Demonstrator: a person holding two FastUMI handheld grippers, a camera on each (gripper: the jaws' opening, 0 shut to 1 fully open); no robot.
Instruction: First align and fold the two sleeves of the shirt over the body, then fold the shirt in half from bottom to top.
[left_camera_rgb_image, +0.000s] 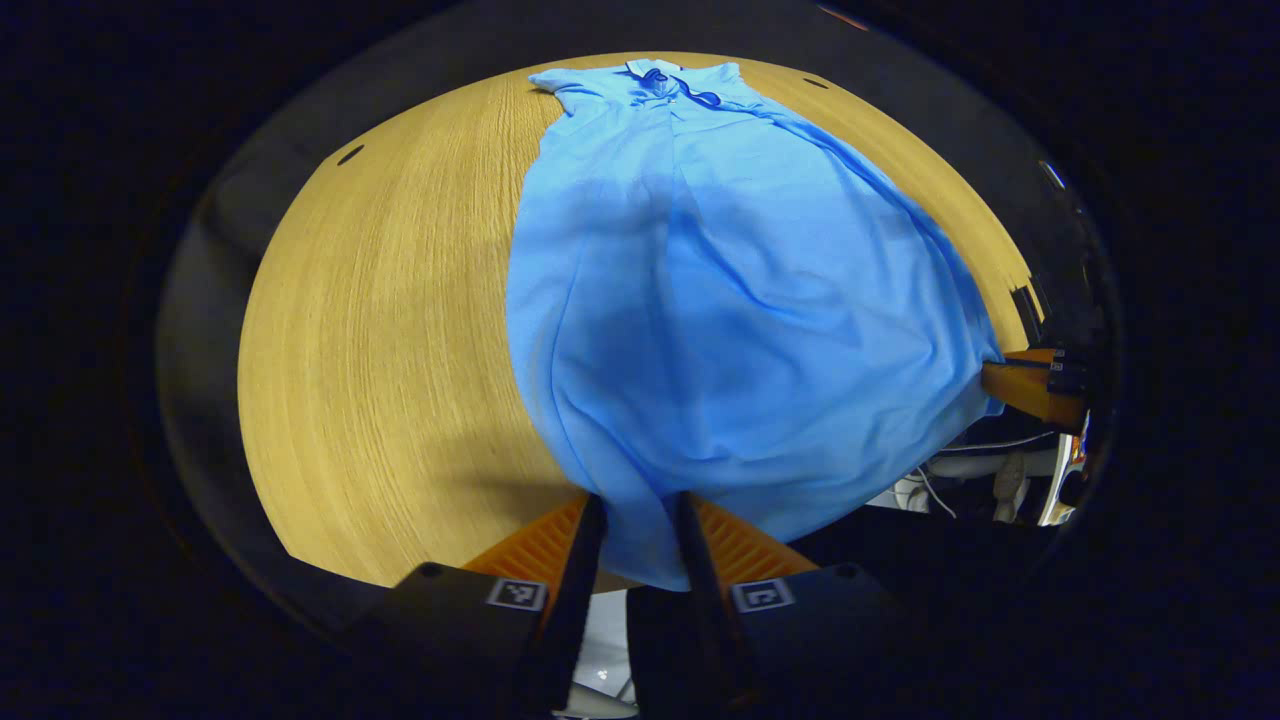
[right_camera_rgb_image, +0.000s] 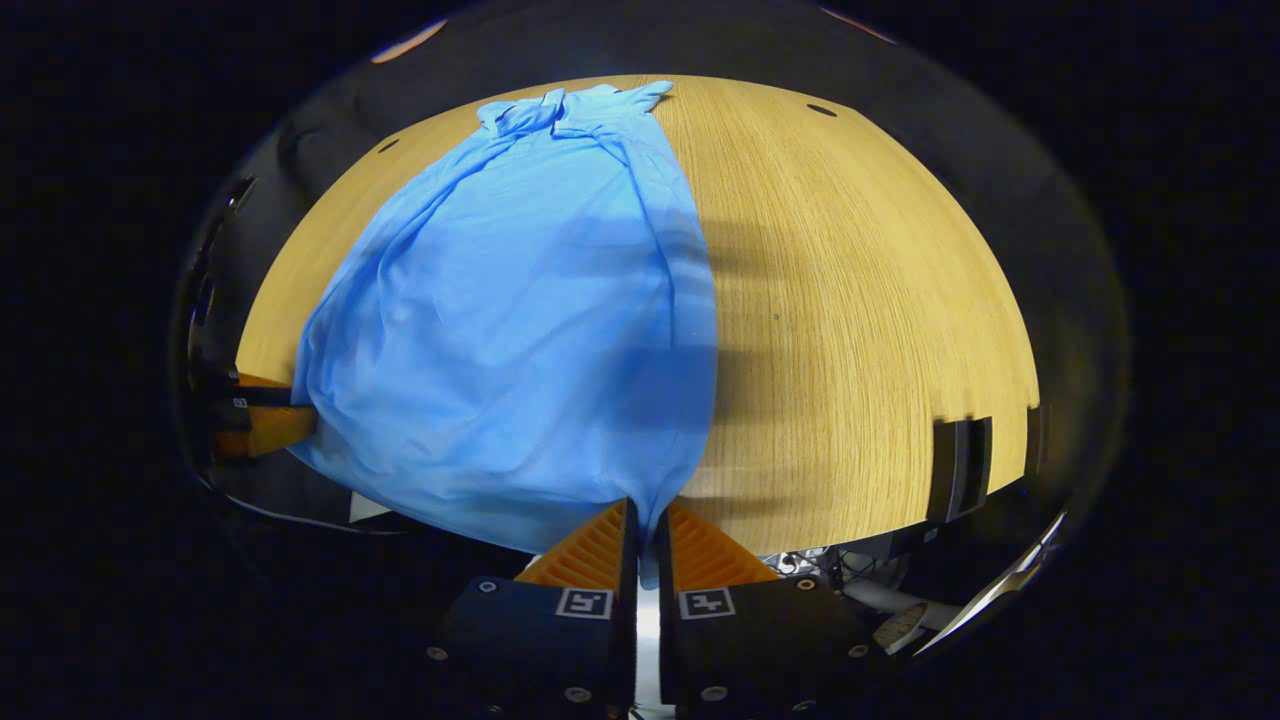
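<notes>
Both views sit low at the near edge of the bench (left_camera_rgb_image: 400, 330), looking across it. Each is very close to the shirt (left_camera_rgb_image: 740, 300). Both share shirt and bench.

Surface I see: light oak-grain wooden table (left_camera_rgb_image: 400, 330) | on it: pale blue short-sleeved polo shirt (left_camera_rgb_image: 720, 300), collar end flat at far edge, hem end raised off the near edge.

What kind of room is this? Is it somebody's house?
Probably not a house, more likely a recording booth or lab. A blue shirt lies on a bare wooden table, dark walls stand around it, and loose cables hang past the table's edge.
</notes>
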